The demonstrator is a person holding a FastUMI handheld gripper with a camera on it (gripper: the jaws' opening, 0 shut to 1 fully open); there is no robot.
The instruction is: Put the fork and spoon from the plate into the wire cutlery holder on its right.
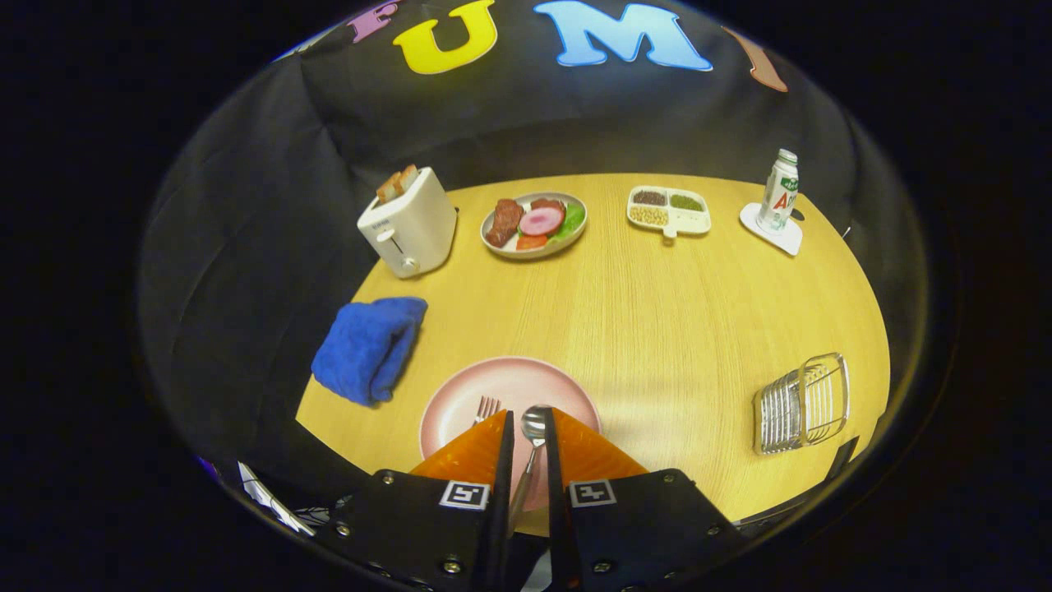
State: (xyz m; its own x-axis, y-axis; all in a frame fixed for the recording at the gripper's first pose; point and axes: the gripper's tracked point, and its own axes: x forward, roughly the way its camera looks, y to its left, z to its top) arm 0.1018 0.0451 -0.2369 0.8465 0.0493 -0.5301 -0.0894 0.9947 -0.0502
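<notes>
1. Round wooden table [657, 312] inside a black cloth booth.
2. Pink plate [493, 390]: fork [486, 407] lies on it; wire cutlery holder [801, 404] well to its right.
3. Gripper [529, 427]: fingers slightly apart, spoon [532, 436] between them over the plate; contact unclear.

Spoon [532, 436] between the fingers [481, 448], fork [486, 407] beside it on plate [460, 403], wire holder [801, 404] well right.

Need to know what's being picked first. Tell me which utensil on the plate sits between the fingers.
The spoon; the fork lies just left of the gripper.
</notes>
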